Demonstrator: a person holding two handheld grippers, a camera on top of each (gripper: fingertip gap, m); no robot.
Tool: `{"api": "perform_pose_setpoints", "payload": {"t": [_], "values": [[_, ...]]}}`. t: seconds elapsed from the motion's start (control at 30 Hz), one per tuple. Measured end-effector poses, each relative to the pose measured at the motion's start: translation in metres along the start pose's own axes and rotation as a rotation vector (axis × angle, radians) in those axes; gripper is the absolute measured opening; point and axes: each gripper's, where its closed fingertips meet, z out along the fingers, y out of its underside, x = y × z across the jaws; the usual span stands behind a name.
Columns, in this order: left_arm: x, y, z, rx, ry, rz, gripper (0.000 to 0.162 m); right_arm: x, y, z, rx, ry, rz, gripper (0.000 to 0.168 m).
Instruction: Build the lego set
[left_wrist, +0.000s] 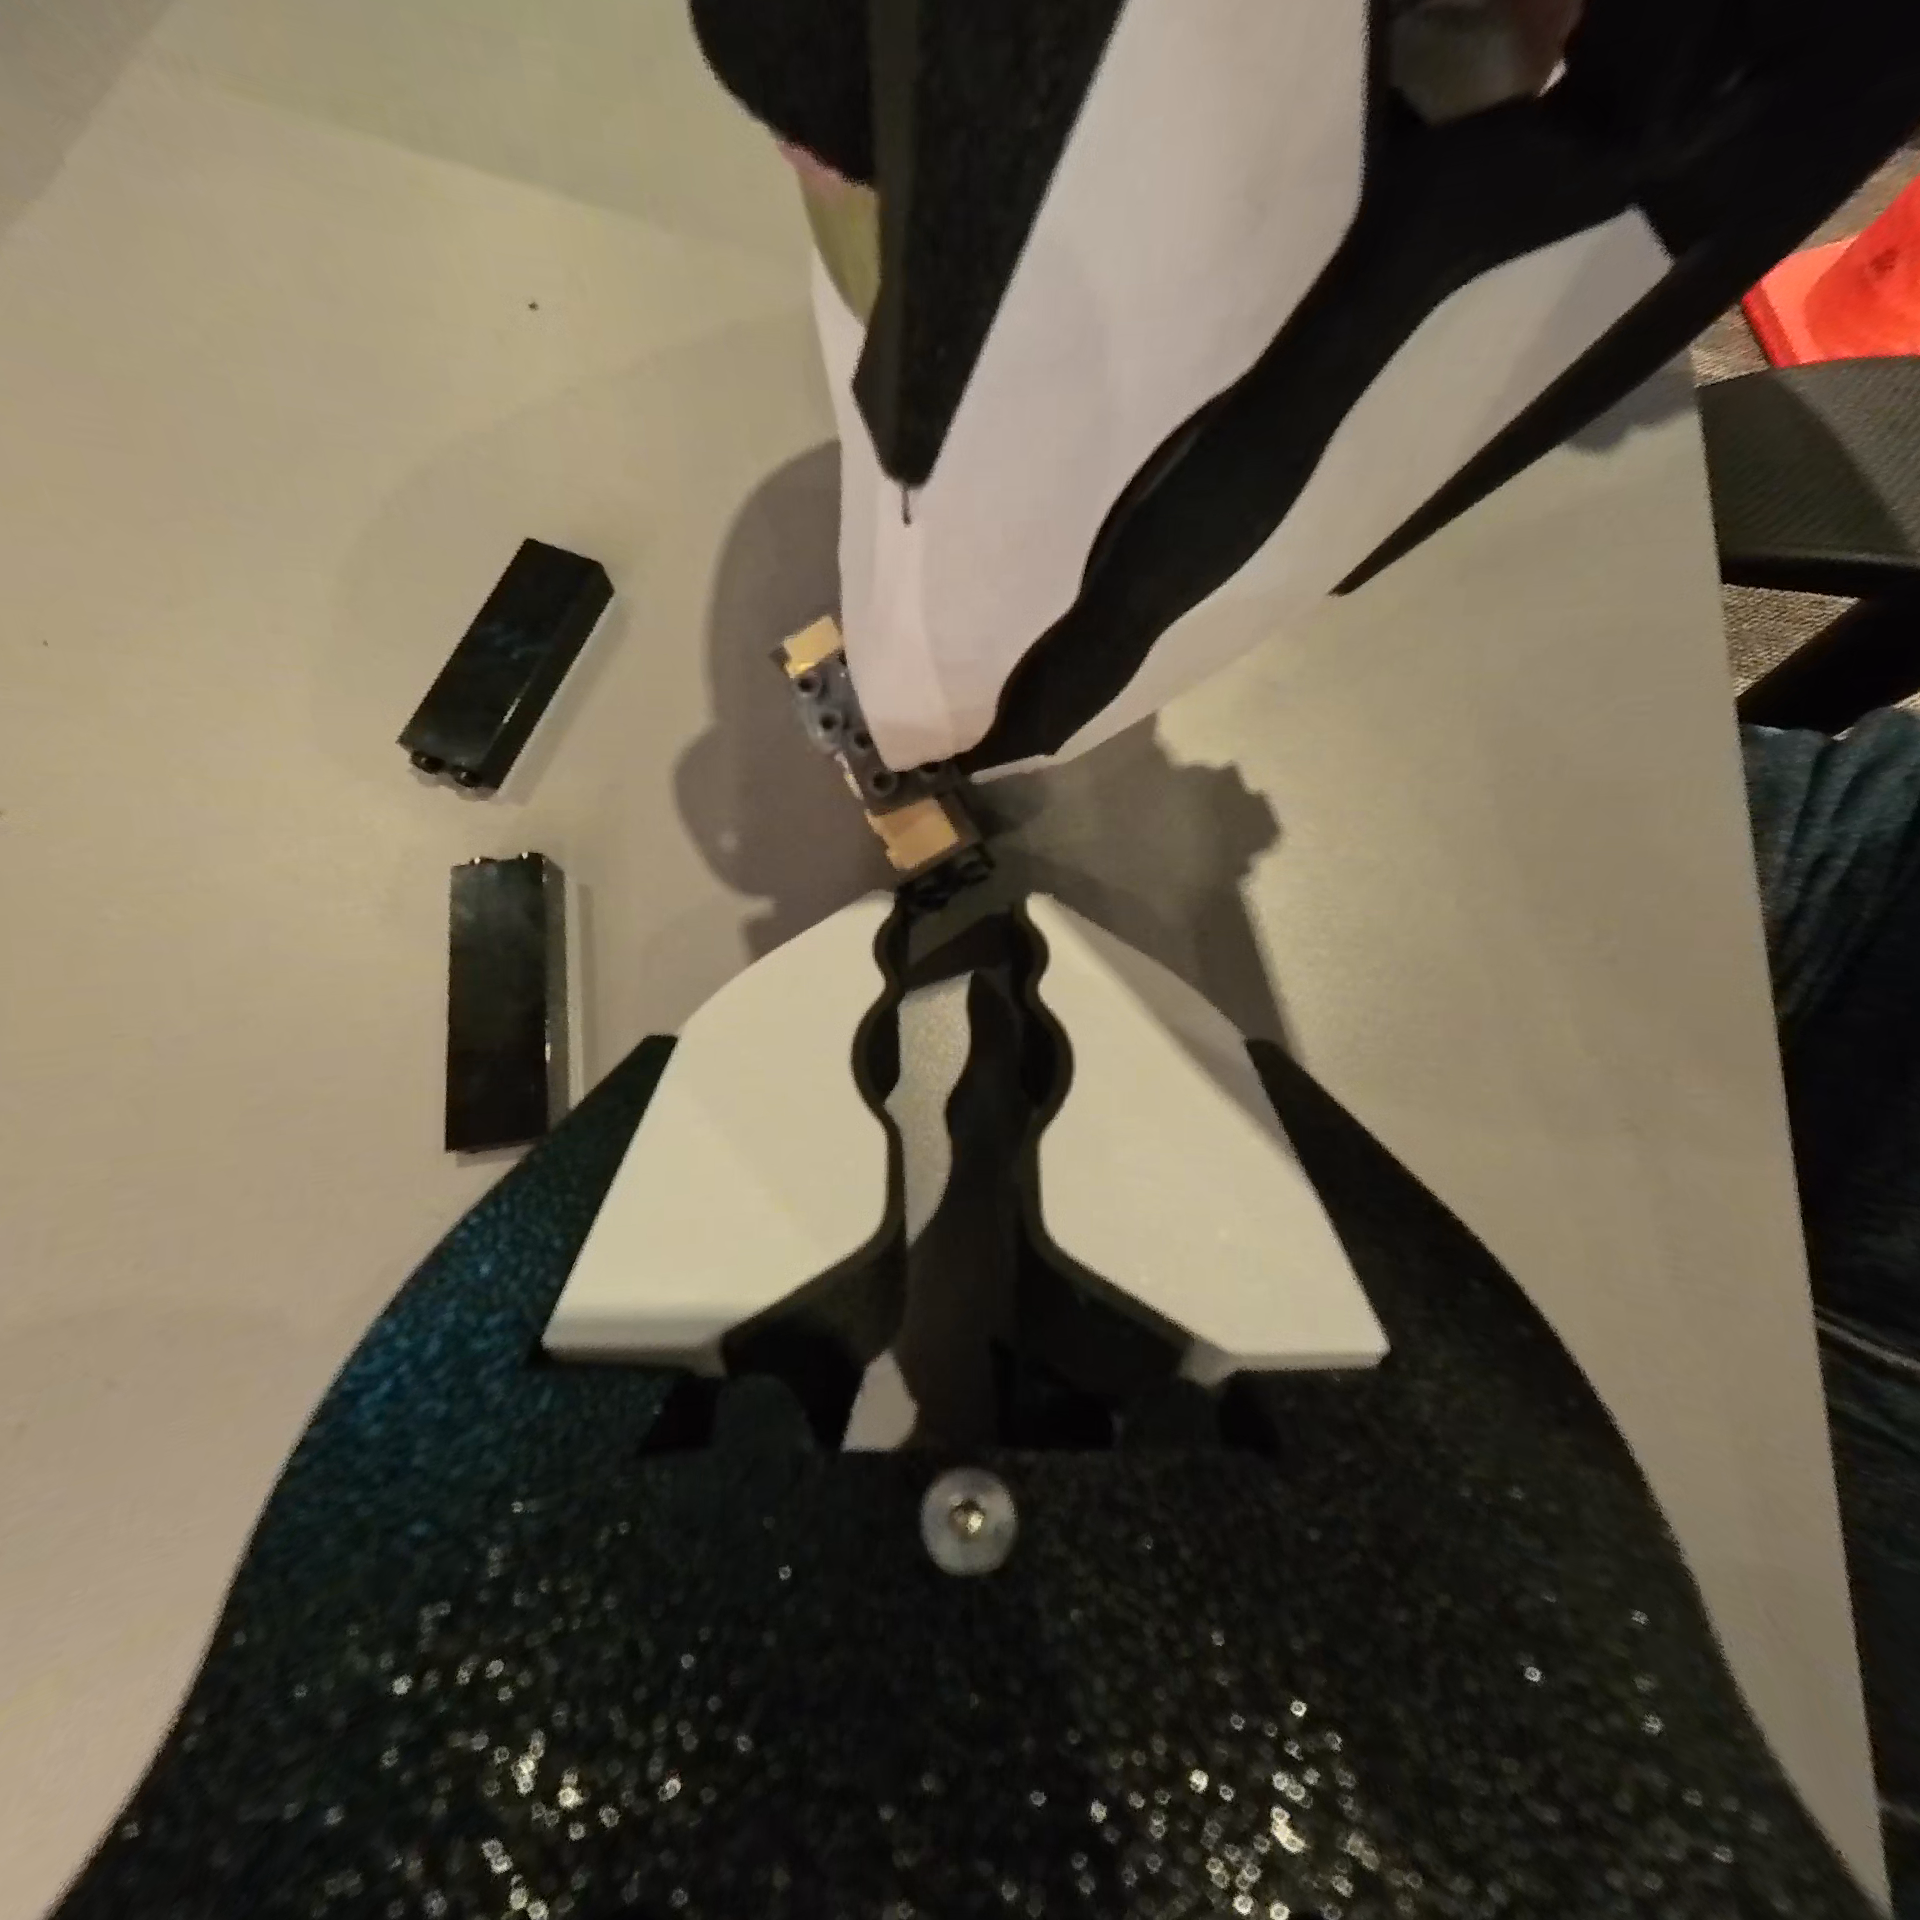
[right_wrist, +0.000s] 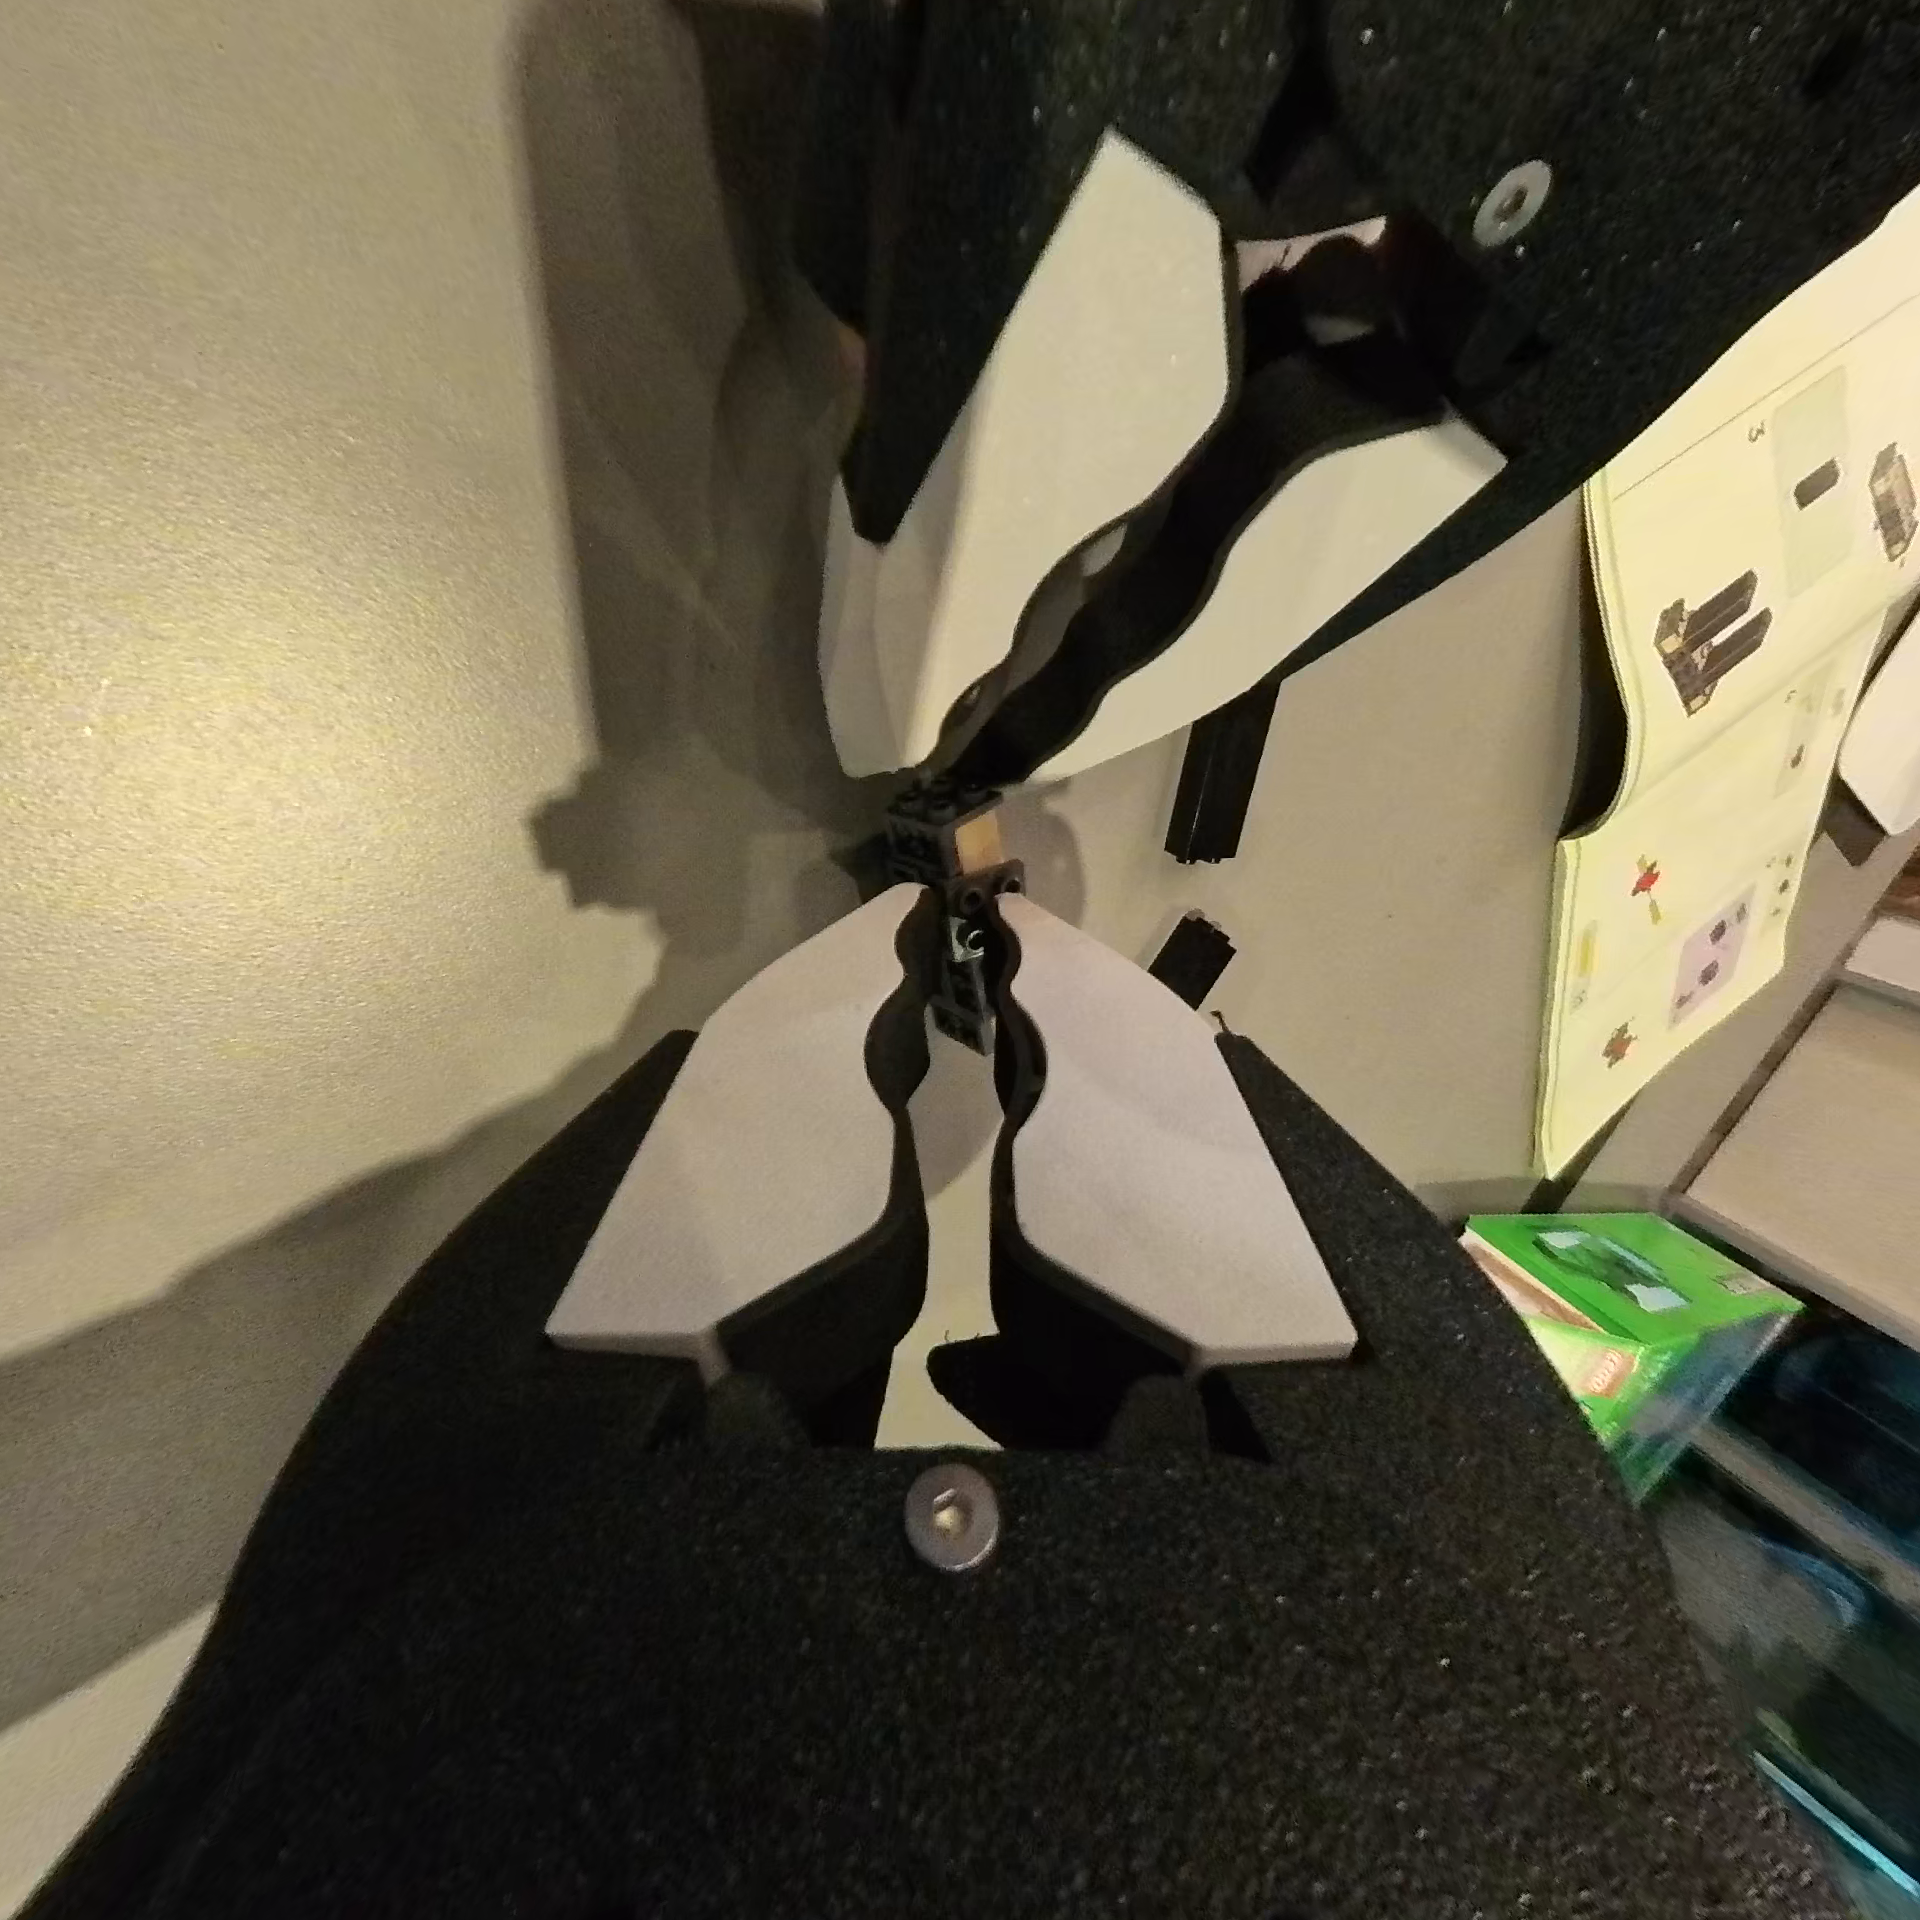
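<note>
Nearest the lens in the left wrist view is the grainy black body of the left gripper (left_wrist: 951, 904), its pale fingers pressed together on the near end of a small lego assembly (left_wrist: 914, 821); the black brick at their tips is mostly hidden. The right gripper (left_wrist: 966, 764) comes down steeply from above and pinches the far part of the same assembly, covering most of its grey studded plate. Tan blocks show on either side of that plate.

In the right wrist view the right gripper (right_wrist: 961, 935) holds a narrow dark studded piece between its wavy black pads, and the lego assembly (right_wrist: 951, 836) just beyond its tips is small and hard to resolve.

Left of the left gripper, two long glossy black bricks (left_wrist: 509, 660) lie on the matte pale table (left_wrist: 260, 416), well apart from the assembly. Right of the right gripper lie an instruction booklet (right_wrist: 1704, 748) and a green box (right_wrist: 1642, 1340), both cut off.
</note>
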Motion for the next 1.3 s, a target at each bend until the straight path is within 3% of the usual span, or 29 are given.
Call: {"api": "perform_pose_setpoints", "payload": {"t": [0.23,0.53,1.03,1.17,1.3], "values": [[0.000,-0.001,0.001,0.001,-0.006,-0.002,0.023,-0.001,0.001,0.002,-0.010,-0.017,-0.007,0.007],[-0.003,-0.004,0.005,0.000,-0.084,0.014,0.045,0.000,0.003,0.002,-0.016,-0.014,-0.003,0.008],[-0.004,-0.003,0.004,-0.001,-0.087,0.008,0.048,0.001,0.015,-0.008,0.001,0.012,0.123,0.014],[-0.003,-0.002,0.001,0.009,-0.074,-0.005,0.050,0.003,0.024,-0.022,0.092,0.031,0.264,0.014],[0.004,-0.011,-0.005,0.083,0.003,-0.039,0.050,-0.007,0.025,-0.025,0.320,-0.052,0.419,0.019]]}}
